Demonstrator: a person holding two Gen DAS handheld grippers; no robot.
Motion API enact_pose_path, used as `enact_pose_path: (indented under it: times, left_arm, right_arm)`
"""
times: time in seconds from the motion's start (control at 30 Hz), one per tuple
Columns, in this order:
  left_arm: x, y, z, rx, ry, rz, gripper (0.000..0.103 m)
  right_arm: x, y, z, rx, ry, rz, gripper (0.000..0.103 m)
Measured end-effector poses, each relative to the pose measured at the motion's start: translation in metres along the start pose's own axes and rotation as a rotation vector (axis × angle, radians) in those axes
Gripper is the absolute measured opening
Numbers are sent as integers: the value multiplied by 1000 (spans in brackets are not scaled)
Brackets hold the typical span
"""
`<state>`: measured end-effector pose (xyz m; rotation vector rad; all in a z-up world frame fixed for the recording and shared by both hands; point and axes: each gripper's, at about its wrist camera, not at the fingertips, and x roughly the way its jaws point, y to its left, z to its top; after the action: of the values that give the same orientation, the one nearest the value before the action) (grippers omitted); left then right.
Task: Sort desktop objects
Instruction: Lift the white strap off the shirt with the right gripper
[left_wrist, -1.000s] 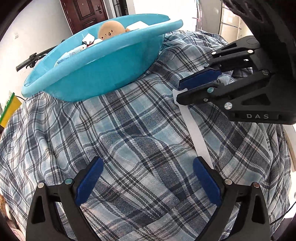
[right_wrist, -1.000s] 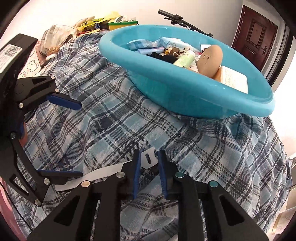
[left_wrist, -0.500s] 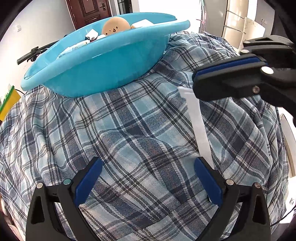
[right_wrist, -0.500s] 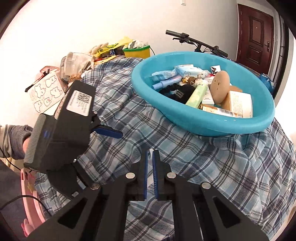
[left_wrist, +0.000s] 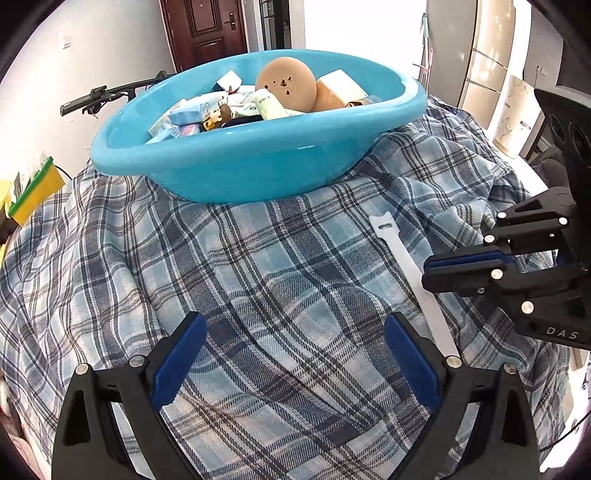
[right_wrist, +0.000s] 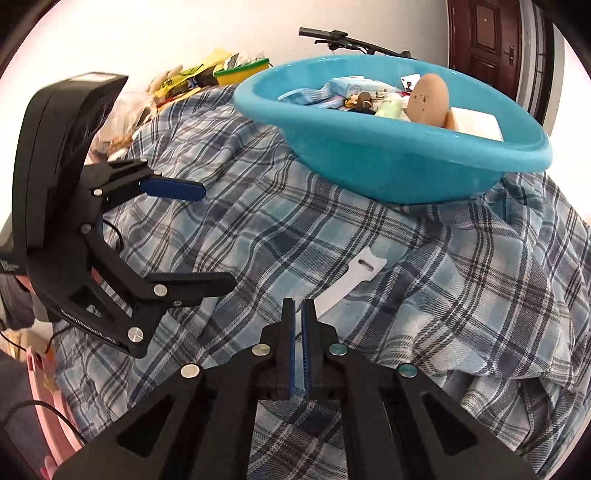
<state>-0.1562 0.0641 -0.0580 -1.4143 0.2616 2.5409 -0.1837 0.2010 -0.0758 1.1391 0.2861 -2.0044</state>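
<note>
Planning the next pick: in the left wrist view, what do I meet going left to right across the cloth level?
Yellow-green box → blue basin → white strap → right tool, shut, with the strap passing beneath its tip.

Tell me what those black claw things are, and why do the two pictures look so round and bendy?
They are tools that a person holds, one in each hand. Each is a hand-held gripper with two fingers and a small camera that looks along them. That lens bends everything round.

One picture is from the left hand-held gripper. Its blue-padded fingers stand wide apart and hold nothing. The other picture is from the right hand-held gripper. Its fingers are pressed together. I cannot see anything between them.

Below lies a checked cloth. On it sits a blue basin full of small things, like packets and a round tan toy. A white strap lies flat on the cloth, beside the basin.
</note>
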Motion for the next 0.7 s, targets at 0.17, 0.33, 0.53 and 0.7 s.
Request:
enact_pose_path:
  times: [0.17, 0.33, 0.53, 0.7]
  left_arm:
    - [24, -5, 15, 29, 39, -35, 99]
    - [35, -10, 16, 53, 64, -15, 99]
    - [37, -4, 17, 43, 74, -28, 99]
    - [38, -4, 18, 45, 70, -28, 100]
  right_arm:
    - [7, -4, 4, -15, 24, -49, 22]
    - [16, -13, 22, -113, -1, -120, 50]
    - [32, -32, 28, -181, 51, -51, 50]
    - [33, -35, 31, -220, 45, 3, 31]
